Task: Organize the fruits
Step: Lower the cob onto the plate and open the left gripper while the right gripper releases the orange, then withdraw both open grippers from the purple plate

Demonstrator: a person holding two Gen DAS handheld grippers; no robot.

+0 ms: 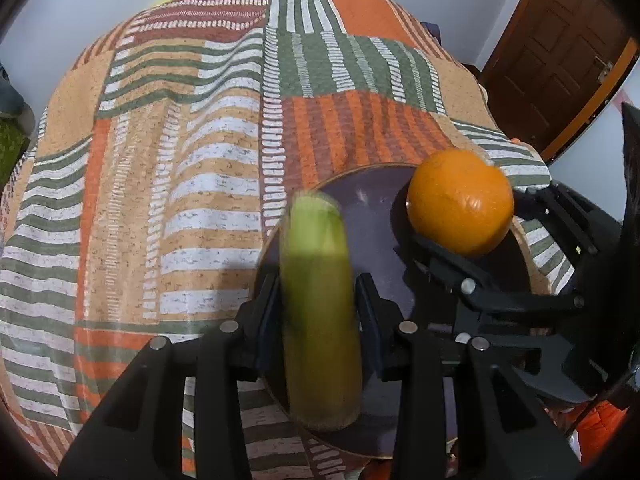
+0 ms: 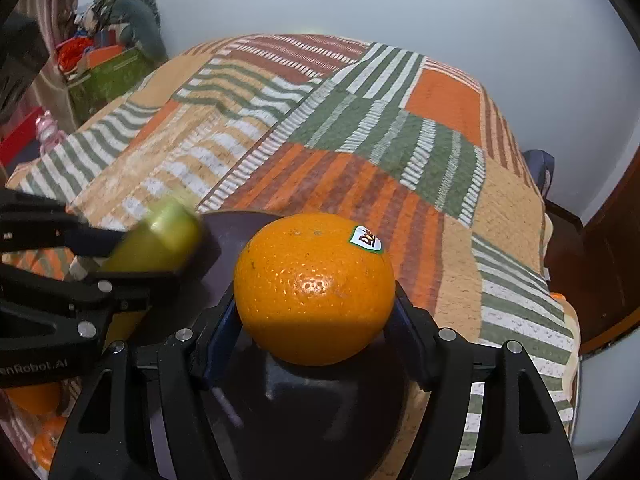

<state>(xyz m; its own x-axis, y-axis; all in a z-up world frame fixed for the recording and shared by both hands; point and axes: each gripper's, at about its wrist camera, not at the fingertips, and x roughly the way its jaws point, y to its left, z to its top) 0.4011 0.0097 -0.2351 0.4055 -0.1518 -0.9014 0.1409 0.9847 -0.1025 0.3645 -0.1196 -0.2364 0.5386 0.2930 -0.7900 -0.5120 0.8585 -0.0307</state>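
The left gripper is clamped on a green banana, the right gripper on an orange. Both fruits hang just over a dark plate that lies on a bed with a striped patchwork cover.

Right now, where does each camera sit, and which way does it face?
Left wrist: on the left hand-held gripper, facing down at its banana; own fingers show.
Right wrist: on the right hand-held gripper, facing down at its orange; own fingers show.
Shared: both fruits, both grippers, dark plate, striped bedspread.
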